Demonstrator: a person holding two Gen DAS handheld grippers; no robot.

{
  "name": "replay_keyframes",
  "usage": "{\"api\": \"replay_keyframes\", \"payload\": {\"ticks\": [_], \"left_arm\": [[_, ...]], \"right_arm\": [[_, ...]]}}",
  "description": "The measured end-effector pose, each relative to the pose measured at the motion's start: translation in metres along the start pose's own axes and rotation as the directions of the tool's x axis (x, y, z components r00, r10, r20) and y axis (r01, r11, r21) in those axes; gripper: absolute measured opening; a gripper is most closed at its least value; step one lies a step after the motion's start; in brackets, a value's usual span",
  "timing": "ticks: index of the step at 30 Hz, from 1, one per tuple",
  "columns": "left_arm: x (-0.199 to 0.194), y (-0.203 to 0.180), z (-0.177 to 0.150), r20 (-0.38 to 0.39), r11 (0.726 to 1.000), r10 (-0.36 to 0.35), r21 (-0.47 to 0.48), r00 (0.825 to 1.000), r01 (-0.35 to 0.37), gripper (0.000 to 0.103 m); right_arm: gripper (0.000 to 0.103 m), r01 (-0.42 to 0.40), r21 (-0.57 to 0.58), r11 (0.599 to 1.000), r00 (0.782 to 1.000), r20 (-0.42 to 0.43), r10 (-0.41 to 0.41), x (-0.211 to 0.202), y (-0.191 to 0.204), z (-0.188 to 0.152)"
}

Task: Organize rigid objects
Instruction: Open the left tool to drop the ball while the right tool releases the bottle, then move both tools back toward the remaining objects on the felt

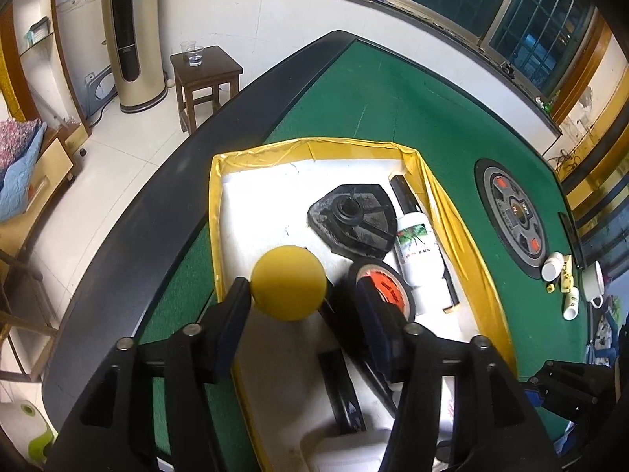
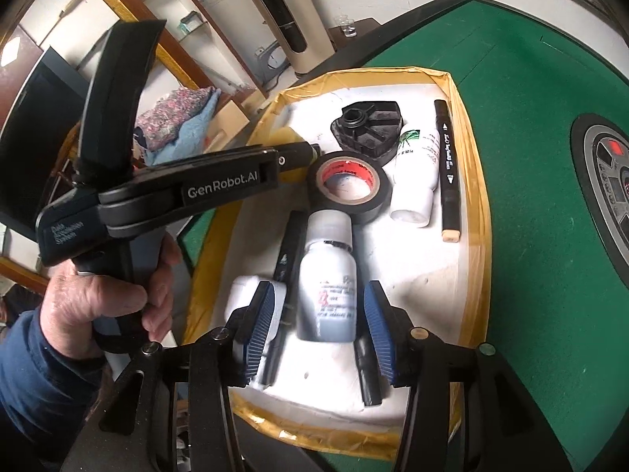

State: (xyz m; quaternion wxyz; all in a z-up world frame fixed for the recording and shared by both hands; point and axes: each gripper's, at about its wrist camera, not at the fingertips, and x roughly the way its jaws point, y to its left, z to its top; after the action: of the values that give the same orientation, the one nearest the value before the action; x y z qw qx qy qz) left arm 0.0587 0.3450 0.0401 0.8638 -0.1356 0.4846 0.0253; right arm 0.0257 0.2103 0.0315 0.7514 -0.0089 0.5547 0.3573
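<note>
Both grippers are hanging over the tray [image 2: 477, 212], a shallow white box with yellow-taped walls that is sitting on the green desk [image 2: 550, 236].

Right gripper [image 2: 319, 328] is standing partly open, its blue ribbed pads on either side of the grey bottle [image 2: 327, 295] with a gap at each flank, so it is gripping nothing. Left gripper [image 1: 304, 306] is also standing partly open around the yellow ball [image 1: 289, 283]; one finger is sitting right against the ball, the other well clear, and the ball is not being pinched.

Inside the tray, the black plastic part [image 2: 367, 129] is lying at the far end. Nearer than it, the roll of black tape [image 2: 348, 187] is lying flat at the tray's middle, touching the grey bottle's cap. A white bottle [image 2: 416, 175] is lying just beside the tape, and a black marker [image 2: 447, 169] is running along the tray wall nearest the desk's middle. Another black pen [image 2: 289, 251] is lying beside the grey bottle.

Bare white floor is showing in the tray's far corner behind the ball, and open green felt is stretching beyond the tray's far wall.
</note>
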Motion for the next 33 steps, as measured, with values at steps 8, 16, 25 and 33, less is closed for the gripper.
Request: {"api": "replay_keyframes", "payload": {"ticks": [8,16,25,33], "left_arm": [[-0.024,-0.011,-0.019,0.030,1.000,0.009,-0.004,1.000,-0.009,0.058],[-0.037,-0.044,-0.030,0.050,0.999,0.019,0.026,0.999,-0.021,0.067],[-0.052,-0.120,-0.029,0.087,0.989,-0.062,0.142,0.994,0.049,0.067],[-0.047,-0.196,-0.034,0.047,0.955,-0.132,0.272,0.990,0.114,0.066]], "right_arm": [[0.043,-0.017,0.049,0.999,0.999,0.038,0.015,-0.030,-0.018,-0.017],[0.043,-0.024,0.124,0.992,0.995,0.096,0.012,-0.070,-0.052,-0.042],[0.043,-0.006,0.258,0.966,0.988,0.152,-0.034,-0.114,-0.111,-0.087],[0.043,0.016,0.373,0.928,0.976,0.196,-0.096,-0.156,-0.163,-0.126]]}}
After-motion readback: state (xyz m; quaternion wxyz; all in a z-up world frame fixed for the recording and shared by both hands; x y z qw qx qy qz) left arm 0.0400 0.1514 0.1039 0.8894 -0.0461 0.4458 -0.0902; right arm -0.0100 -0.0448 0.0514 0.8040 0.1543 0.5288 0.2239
